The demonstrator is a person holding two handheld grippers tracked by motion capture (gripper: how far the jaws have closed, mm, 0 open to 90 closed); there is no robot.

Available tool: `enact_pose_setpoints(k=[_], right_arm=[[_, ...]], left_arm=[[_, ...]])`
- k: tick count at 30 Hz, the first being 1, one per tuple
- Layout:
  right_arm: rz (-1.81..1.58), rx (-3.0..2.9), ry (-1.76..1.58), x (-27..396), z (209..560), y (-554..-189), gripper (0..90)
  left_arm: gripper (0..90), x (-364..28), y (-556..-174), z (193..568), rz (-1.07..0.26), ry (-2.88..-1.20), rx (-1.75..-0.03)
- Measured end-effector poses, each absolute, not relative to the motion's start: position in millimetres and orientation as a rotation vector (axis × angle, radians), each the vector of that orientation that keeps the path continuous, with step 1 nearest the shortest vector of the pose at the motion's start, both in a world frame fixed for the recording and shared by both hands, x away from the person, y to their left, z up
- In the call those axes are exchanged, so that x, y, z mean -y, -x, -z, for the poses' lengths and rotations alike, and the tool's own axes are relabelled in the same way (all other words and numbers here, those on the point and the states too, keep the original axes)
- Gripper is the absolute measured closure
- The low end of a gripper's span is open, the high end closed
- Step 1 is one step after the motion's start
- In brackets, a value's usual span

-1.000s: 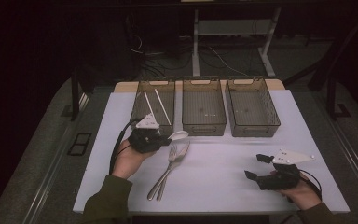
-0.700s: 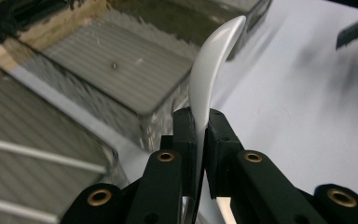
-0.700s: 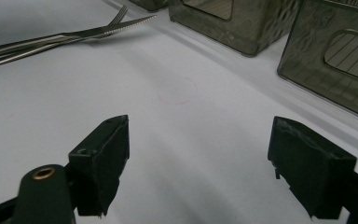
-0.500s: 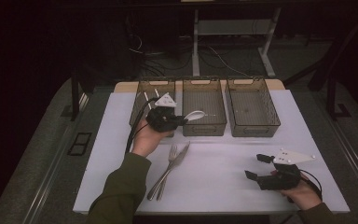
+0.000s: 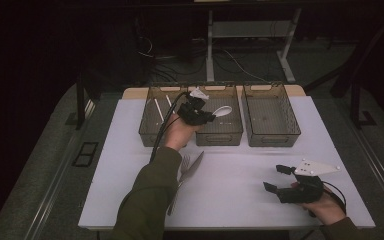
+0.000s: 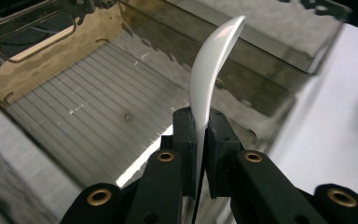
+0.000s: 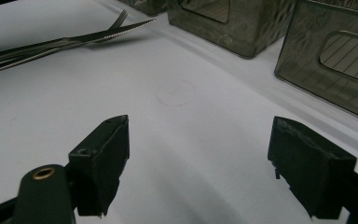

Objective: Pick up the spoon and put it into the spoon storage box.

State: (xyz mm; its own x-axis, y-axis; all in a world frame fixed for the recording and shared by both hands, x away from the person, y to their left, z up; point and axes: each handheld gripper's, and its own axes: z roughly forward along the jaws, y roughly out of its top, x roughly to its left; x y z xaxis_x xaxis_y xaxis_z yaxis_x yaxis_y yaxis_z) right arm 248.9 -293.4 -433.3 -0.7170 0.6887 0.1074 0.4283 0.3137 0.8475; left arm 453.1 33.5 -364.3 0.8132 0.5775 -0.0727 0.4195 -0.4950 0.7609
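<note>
Since one second ago the left gripper [image 5: 206, 116] has gone from the near left part of the bench [image 5: 240, 200] up to the far side, and it has taken the white spoon [image 5: 223, 111] with it; the spoon no longer lies beside the fork [image 5: 184, 163]. The right gripper [image 5: 278, 178] has kept its place at the near right.

The bench is covered with a white sheet. At its far edge three dark clear bins stand in a row: the left bin [image 5: 151, 131], the middle bin [image 5: 219, 137] and the right bin [image 5: 272, 139]. In the left bin two thin white sticks [image 5: 156, 106] lie on the floor. The floor of the middle bin [image 6: 88, 116] is ribbed and bare in the left gripper view.

The left gripper hangs over the near left corner of the middle bin. Its jaws are pressed together on the handle of the spoon [image 6: 209, 84], and the bowl of the spoon points away from them, over the middle bin.

The right gripper [image 7: 198, 170] rests low at the near right of the bench, well apart from the bins. Its jaws stand wide, with nothing between them.

The knife [image 5: 192, 167] and the fork lie together on the near left part of the bench, touching, just beside the sleeve [image 5: 147, 200] of the left arm. In the right gripper view the knife [image 7: 88, 37] lies across the fork [image 7: 117, 19].
</note>
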Motion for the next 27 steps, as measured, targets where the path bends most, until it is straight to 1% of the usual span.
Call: enact_pose_setpoints(k=[4,7,10,11,23,27], right_arm=[[-1.364,-2.307,-1.010,294.0,433.3,-248.9,20.3],[-1.370,-2.307,-1.009,294.5,433.2,-249.1,20.3],[-1.373,-2.307,-1.011,295.0,433.1,-249.1,20.3],[-1.377,-2.304,-1.016,295.1,432.9,-249.0,20.3],[-1.382,-2.298,-1.020,296.1,432.3,-249.1,20.3],[-1.380,-2.298,-1.021,296.1,432.4,-249.1,20.3]], left_arm=[[83.0,-20.9,-464.6,371.8,-0.222,-2.157,-0.782],[83.0,-14.9,-472.4,376.0,-0.230,-2.213,-0.776],[83.0,-6.9,-475.7,382.7,-0.210,-2.208,-0.805],[83.0,-4.0,-476.3,385.1,-0.201,-2.194,-0.820],[82.9,8.4,-477.0,402.0,-0.180,-2.315,-0.820],[82.4,7.6,-477.3,402.2,-0.165,-2.306,-0.830]])
